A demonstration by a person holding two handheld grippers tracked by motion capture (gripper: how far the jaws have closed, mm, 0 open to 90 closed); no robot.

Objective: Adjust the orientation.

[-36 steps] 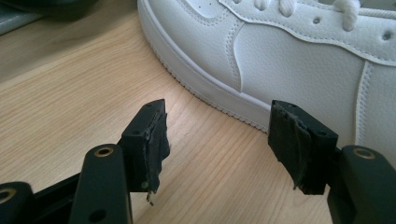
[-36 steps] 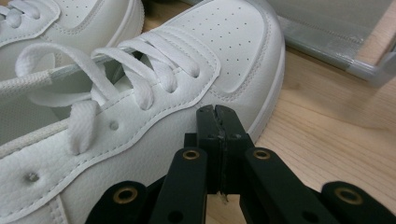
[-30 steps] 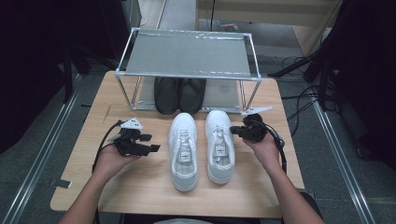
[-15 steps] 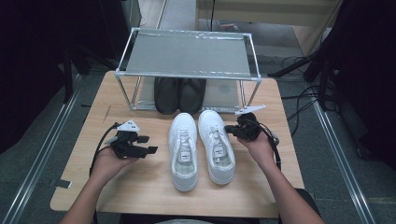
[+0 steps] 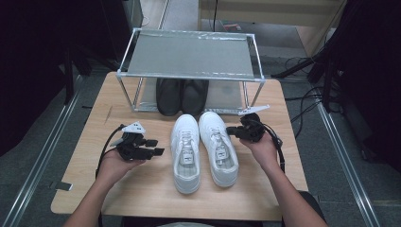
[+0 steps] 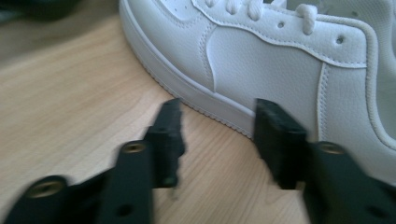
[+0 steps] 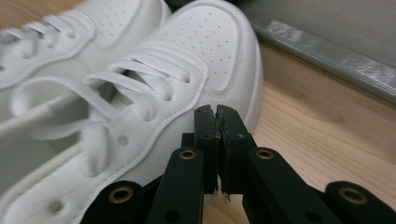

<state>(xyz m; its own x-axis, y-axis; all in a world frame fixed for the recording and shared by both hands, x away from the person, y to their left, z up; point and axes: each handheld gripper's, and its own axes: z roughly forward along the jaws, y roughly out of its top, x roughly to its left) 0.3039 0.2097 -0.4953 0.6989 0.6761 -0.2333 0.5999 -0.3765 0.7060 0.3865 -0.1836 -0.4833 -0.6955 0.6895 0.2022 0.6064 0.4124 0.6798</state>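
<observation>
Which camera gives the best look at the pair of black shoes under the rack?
The high view: the pair of black leather shoes sits side by side under the grey metal rack, toes toward the person. The left gripper view catches a dark blur at its top left; the right gripper view hardly shows them.

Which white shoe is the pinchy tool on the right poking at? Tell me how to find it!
Start at the metal rack at the back of the wooden table. Just in front of it lie two white sneakers side by side. It is the right white sneaker, angled a little, with the shut right gripper at its outer side; the left white sneaker lies straight.
</observation>
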